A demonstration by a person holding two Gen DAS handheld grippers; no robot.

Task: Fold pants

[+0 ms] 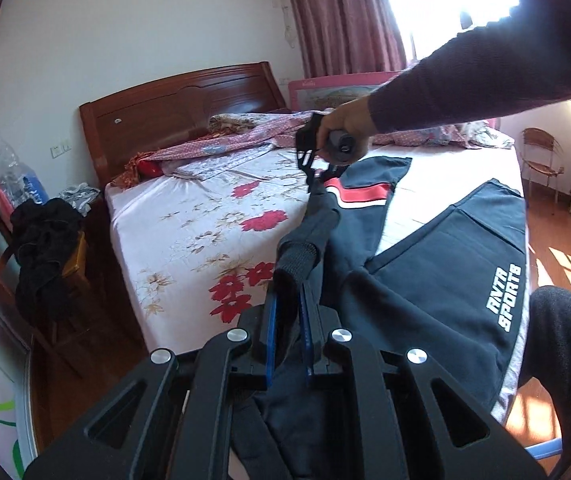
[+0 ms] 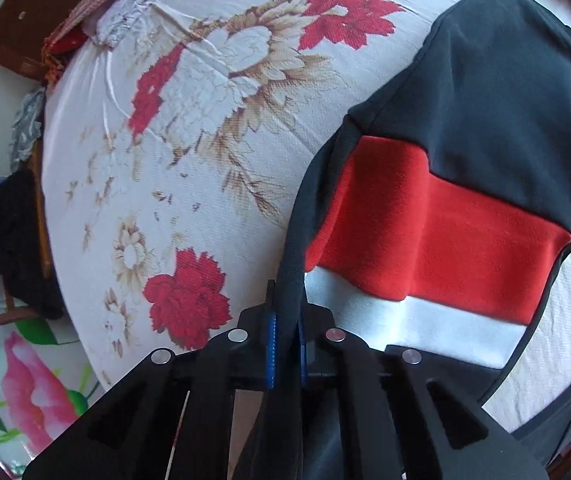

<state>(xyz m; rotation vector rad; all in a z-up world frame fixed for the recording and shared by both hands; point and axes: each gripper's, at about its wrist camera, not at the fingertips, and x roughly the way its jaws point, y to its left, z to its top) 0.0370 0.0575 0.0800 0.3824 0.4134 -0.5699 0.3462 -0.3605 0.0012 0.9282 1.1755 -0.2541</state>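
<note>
Nearest me, my left gripper [image 1: 289, 316] has its jaws pinched nearly closed on a gathered dark edge of the pants [image 1: 425, 280], the ribbed end of the fabric sticking out just past the blue pads. From that grip the cloth runs away toward one o'clock as a raised, taut line. The rest of the pants lies on the bed [image 1: 189, 240], the lettered leg spread off at three o'clock toward the bed's edge.

Further along that line my right gripper [image 2: 285, 320] is tipped steeply down, and its jaws are clamped close on the same dark seam. Just beyond it, at one o'clock in its view, the red stripe [image 2: 437, 236] and the white band lie flat on the flowered sheet, with the leg's dark end past them.

I judge this as the start of the lengthwise fold: one side edge held at two places. Next, both hands need to lift together, keep the edge taut, and carry it across onto the other leg so the seams match.
</note>
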